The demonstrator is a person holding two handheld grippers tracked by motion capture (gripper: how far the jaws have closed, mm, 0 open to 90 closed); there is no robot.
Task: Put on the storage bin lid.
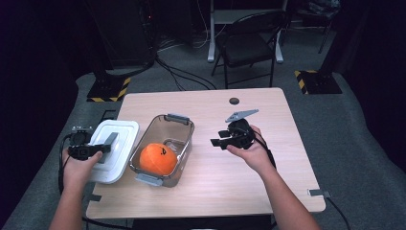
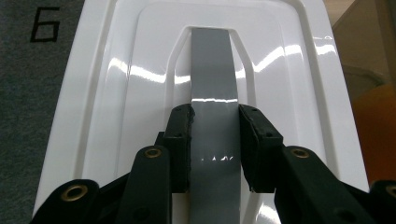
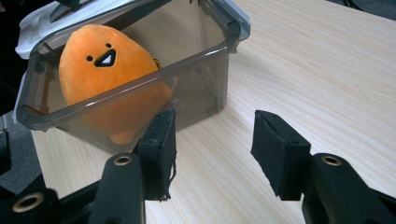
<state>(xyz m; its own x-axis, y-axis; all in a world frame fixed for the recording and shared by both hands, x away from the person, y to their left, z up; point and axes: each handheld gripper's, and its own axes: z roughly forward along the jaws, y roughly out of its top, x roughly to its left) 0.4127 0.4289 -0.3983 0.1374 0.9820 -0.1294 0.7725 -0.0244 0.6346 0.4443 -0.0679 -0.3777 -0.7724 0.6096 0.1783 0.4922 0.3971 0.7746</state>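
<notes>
A white box lid (image 1: 119, 139) lies over the table's left edge, with a grey handle strip (image 2: 212, 70) down its middle. My left gripper (image 1: 103, 147) is shut on that strip; in the left gripper view the pads (image 2: 183, 140) press on both of its sides (image 2: 215, 140). To the right of the lid stands a clear grey container (image 1: 184, 132) with an orange plush toy (image 1: 157, 159) inside. My right gripper (image 1: 218, 138) hovers right of the container, open and empty. In the right gripper view its jaws (image 3: 215, 154) point at the container (image 3: 205, 56) and the toy (image 3: 107, 70).
The wooden table (image 1: 239, 182) has a dark cable hole (image 1: 234, 101) near its far edge and bare room at the right. A folding chair (image 1: 249, 43) and striped floor stands (image 1: 107, 88) sit beyond the table.
</notes>
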